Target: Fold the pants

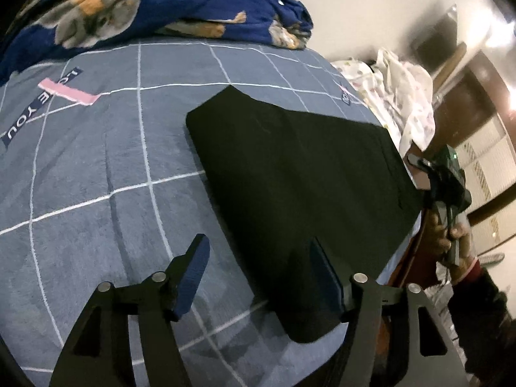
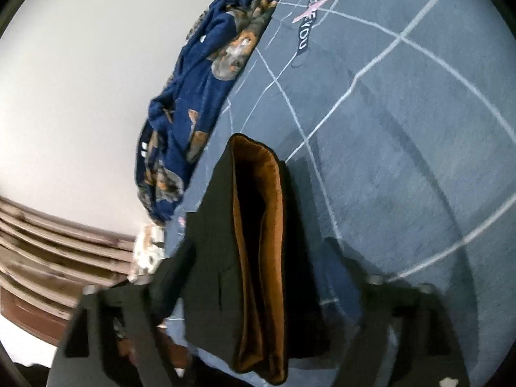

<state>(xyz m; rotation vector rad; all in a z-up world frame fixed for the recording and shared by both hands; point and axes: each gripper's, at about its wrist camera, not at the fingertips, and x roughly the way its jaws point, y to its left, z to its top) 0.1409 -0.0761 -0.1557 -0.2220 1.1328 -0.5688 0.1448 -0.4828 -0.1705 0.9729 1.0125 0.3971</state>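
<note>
Looking at pants [image 1: 290,174]: folded on bed [image 1: 96,177], long axis running away from left gripper [image 1: 258,277], released, straddling near corner. Right gripper [image 2: 258,290] blurry, grip unclear.

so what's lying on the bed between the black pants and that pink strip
Nothing: in the left wrist view, only bare grey checked bedspread lies between the black pants and the pink strip.

In the right wrist view the right gripper [image 2: 254,293] is smeared by motion blur, so whether its fingers stand apart or closed is unclear. The pants [image 2: 209,258] run off the bottom edge there. The blue blanket [image 1: 129,6] at the bed's far edge is cut by the frame.
</note>
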